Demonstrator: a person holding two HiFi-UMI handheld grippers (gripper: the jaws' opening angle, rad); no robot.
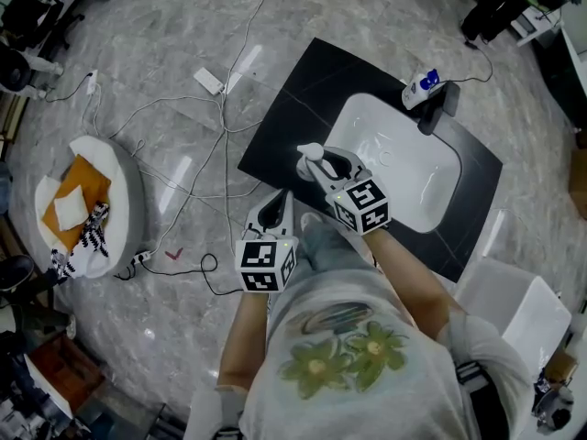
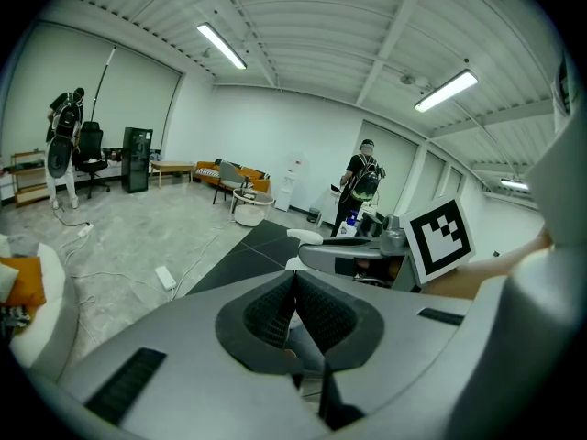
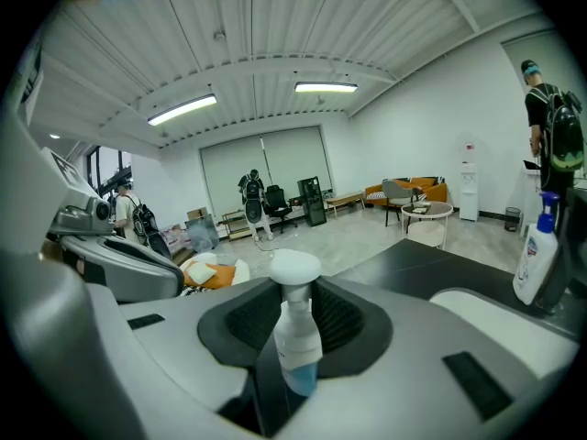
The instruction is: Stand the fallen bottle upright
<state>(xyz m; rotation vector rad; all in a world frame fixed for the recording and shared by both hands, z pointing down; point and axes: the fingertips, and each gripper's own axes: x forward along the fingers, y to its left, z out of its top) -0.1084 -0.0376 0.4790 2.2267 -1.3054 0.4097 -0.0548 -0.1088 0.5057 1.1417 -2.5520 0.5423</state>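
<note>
We can read no brand: the print on the bottle (image 3: 296, 342) is too small, and the cubes on both tongs carry only black-and-white square markers. The right tongs (image 3: 295, 324) are closed on the bottle, gripping its clear body. Its white cap pokes above the pads, blue liquid fills the lower part, and it sits upright between them. In the head view, the right tongs (image 1: 316, 160) hold it over the near left rim of a white sink (image 1: 431, 191) set in a black counter (image 1: 298, 99). The left tongs (image 1: 275, 211), just beside them and nearer the person, are closed on nothing. A blue-and-white pump bottle (image 1: 423, 86) stands by the dark tap (image 1: 442, 108) at the sink's far corner. Around the counter lies a grey marbled floor (image 1: 156, 44) strewn with white cables (image 1: 225, 117), in a big white room with strip lights.
</note>
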